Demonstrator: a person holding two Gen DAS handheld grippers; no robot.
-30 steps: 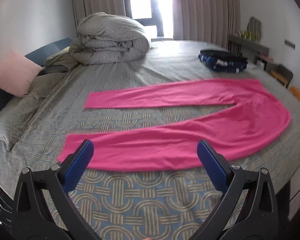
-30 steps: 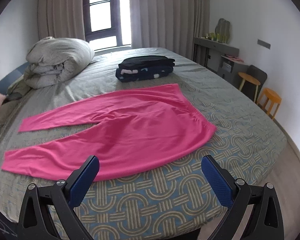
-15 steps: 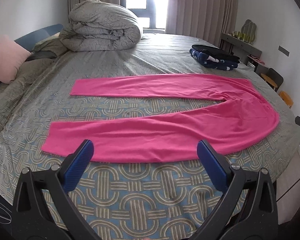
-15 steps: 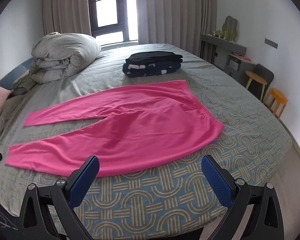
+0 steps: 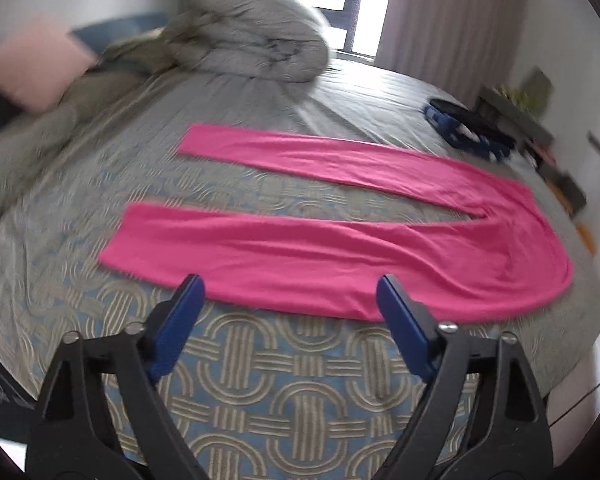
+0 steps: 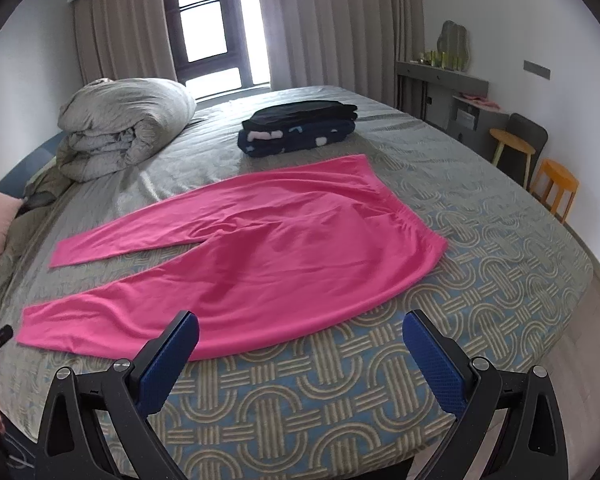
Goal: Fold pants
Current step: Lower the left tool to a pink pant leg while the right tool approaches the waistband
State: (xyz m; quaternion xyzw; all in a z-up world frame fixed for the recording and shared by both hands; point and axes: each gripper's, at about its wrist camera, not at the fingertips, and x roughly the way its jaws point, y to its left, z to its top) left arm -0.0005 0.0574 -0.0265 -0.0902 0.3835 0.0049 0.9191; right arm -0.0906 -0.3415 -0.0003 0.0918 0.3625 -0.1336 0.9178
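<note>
Bright pink pants (image 5: pixel 340 252) lie flat on the bed, legs spread apart and pointing left, waistband to the right. My left gripper (image 5: pixel 288 284) hovers over the near edge of the closer leg. Its jaws are closing, and the blue pads press on nothing. In the right wrist view the pants (image 6: pixel 260 264) stretch from the waistband at right to the leg ends at left. My right gripper (image 6: pixel 300 316) stands open just short of the seat's near edge, with nothing between its fingers.
The patterned bedspread (image 6: pixel 340 392) covers a wide bed. A rolled grey duvet (image 6: pixel 124 132) sits at the far left, beside a pink pillow (image 5: pixel 32 68). Behind the pants lies a folded stack of dark clothes (image 6: pixel 300 128). Stools (image 6: pixel 556 184) and a desk stand past the bed's right edge.
The left gripper has moved in lower over the near leg and rolled, so its view tilts and blurs, and its jaws have narrowed a little. The right gripper has hardly moved.
</note>
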